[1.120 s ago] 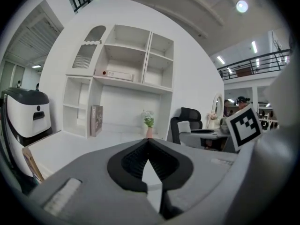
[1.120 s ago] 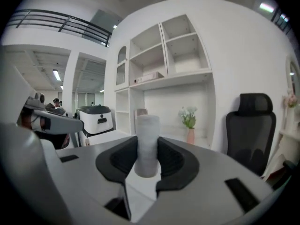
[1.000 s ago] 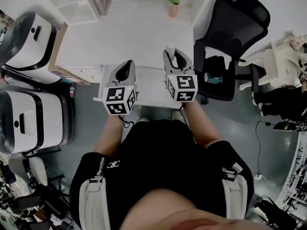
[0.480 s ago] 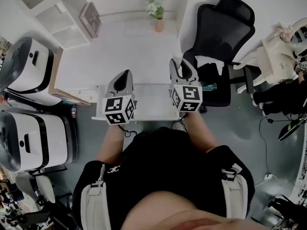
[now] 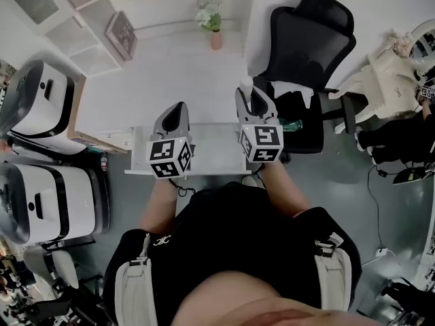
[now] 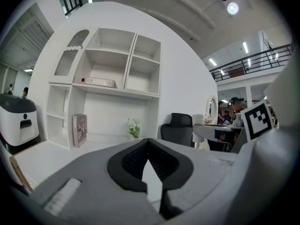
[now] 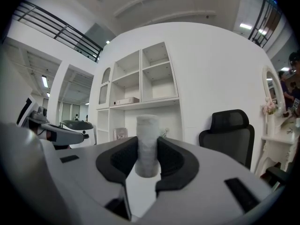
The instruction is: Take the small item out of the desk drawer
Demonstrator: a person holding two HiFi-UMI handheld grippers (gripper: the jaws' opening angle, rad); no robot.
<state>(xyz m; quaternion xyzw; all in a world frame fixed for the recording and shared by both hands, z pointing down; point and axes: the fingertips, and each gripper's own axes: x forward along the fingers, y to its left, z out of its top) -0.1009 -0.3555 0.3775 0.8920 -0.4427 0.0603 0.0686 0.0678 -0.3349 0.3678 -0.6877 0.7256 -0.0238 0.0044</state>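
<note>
The small item is a white cylinder [image 7: 147, 142], standing upright between the black pads of my right gripper [image 7: 147, 159], which is shut on it. In the head view my right gripper [image 5: 250, 95] hovers over the right end of the open white drawer [image 5: 214, 148]. My left gripper [image 5: 178, 111] hangs over the drawer's left part. Its jaws [image 6: 149, 146] meet at the tips with nothing between them. The drawer's inside shows no other item; both grippers hide part of it.
The white desk top [image 5: 170, 73] lies beyond the drawer, with a potted plant [image 5: 212, 22] and a book [image 5: 122, 34] by the shelf unit. A black office chair [image 5: 306, 46] stands at the right. Two white machines [image 5: 41, 94] [image 5: 41, 195] stand at the left.
The head view has shifted, so desk and drawer sit lower in the frame. Both grippers stay over the drawer, and the right one keeps hold of the white cylinder.
</note>
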